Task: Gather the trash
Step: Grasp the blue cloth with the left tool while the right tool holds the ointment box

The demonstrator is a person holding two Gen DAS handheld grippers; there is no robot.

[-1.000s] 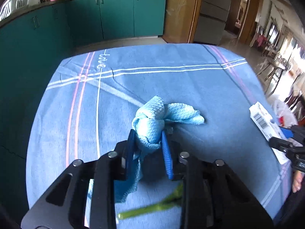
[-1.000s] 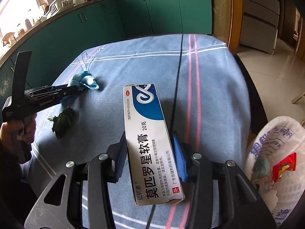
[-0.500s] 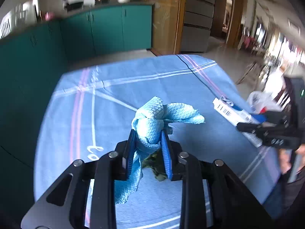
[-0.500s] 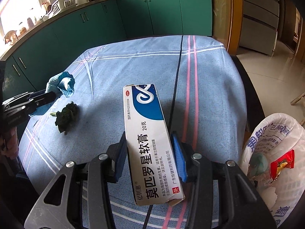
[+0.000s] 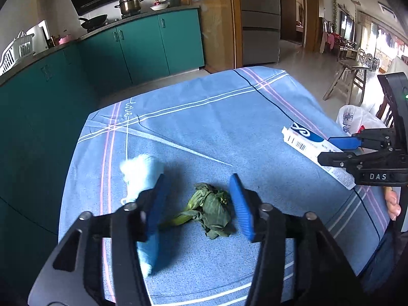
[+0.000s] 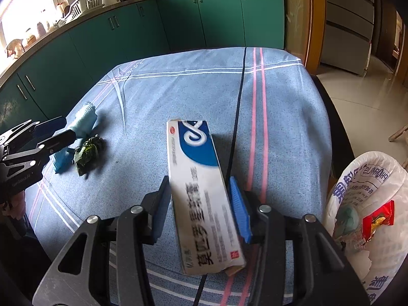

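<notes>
My left gripper (image 5: 197, 204) is open above the blue tablecloth (image 5: 204, 132). A wilted green leaf (image 5: 207, 210) lies between its jaws. The light blue cloth (image 5: 140, 176) is blurred beside the left finger, outside the jaws, loose. From the right wrist view the cloth (image 6: 83, 119) and leaf (image 6: 88, 151) lie by the left gripper (image 6: 54, 132). My right gripper (image 6: 199, 204) has widened around a white and blue medicine box (image 6: 201, 193), which is blurred and tilted between the jaws. The box (image 5: 316, 153) also shows in the left wrist view.
A white plastic trash bag (image 6: 369, 219) with wrappers inside hangs at the table's right edge, also seen in the left wrist view (image 5: 357, 119). Green kitchen cabinets (image 6: 153, 25) stand behind the table. A wooden doorway and chairs (image 5: 352, 68) are to the right.
My left gripper has opened and let go of the blue cloth, which drops beside the left finger. My right gripper's jaws have widened and the box has tilted and blurred.
</notes>
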